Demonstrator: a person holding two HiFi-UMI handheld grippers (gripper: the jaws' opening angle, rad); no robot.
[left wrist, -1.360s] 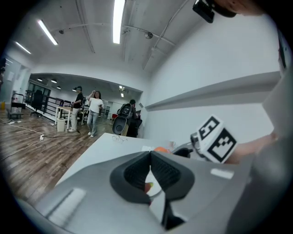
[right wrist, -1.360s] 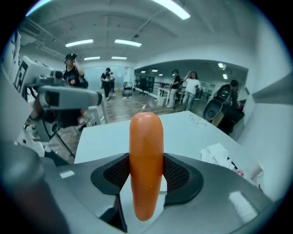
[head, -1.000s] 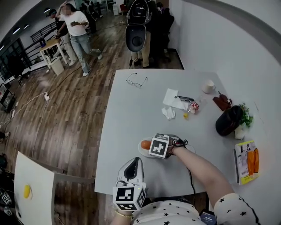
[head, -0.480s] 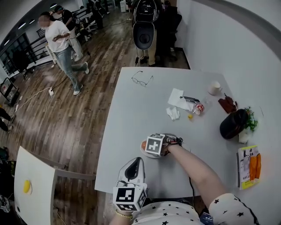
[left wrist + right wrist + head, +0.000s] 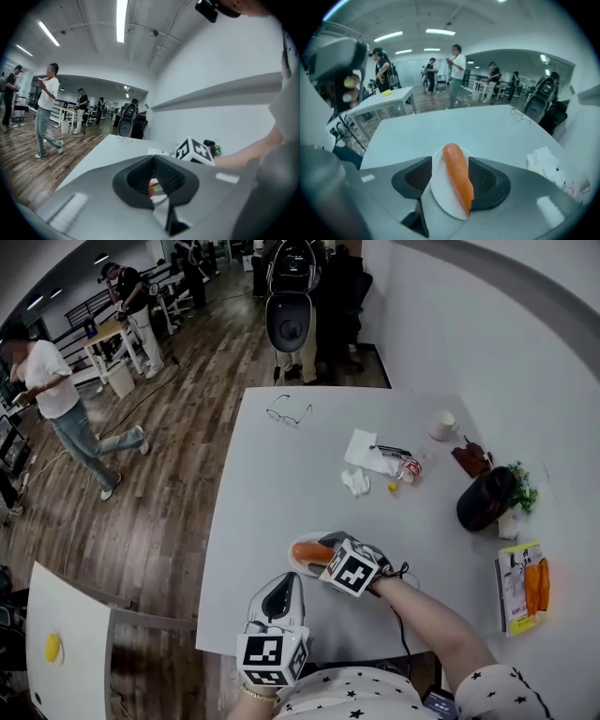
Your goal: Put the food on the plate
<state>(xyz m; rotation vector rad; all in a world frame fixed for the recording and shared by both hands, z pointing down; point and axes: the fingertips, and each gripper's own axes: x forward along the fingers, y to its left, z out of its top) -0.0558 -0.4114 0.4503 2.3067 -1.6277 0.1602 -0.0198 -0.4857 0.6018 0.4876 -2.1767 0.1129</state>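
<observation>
The orange food (image 5: pixel 457 176) lies lengthwise on the white plate (image 5: pixel 439 194).

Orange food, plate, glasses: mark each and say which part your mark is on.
orange food (image 5: pixel 457 174), right gripper view, its middle.
plate (image 5: pixel 440 192), right gripper view, bare left part.
glasses (image 5: pixel 278 412), head view, left lens.

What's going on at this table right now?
A person is working with two handheld grippers. The right gripper hovers over the orange food, which lies on the white plate on the table. Its jaws have just been opening, with the food between them but not gripped. The left gripper sits shut and empty near the table's edge.
</observation>
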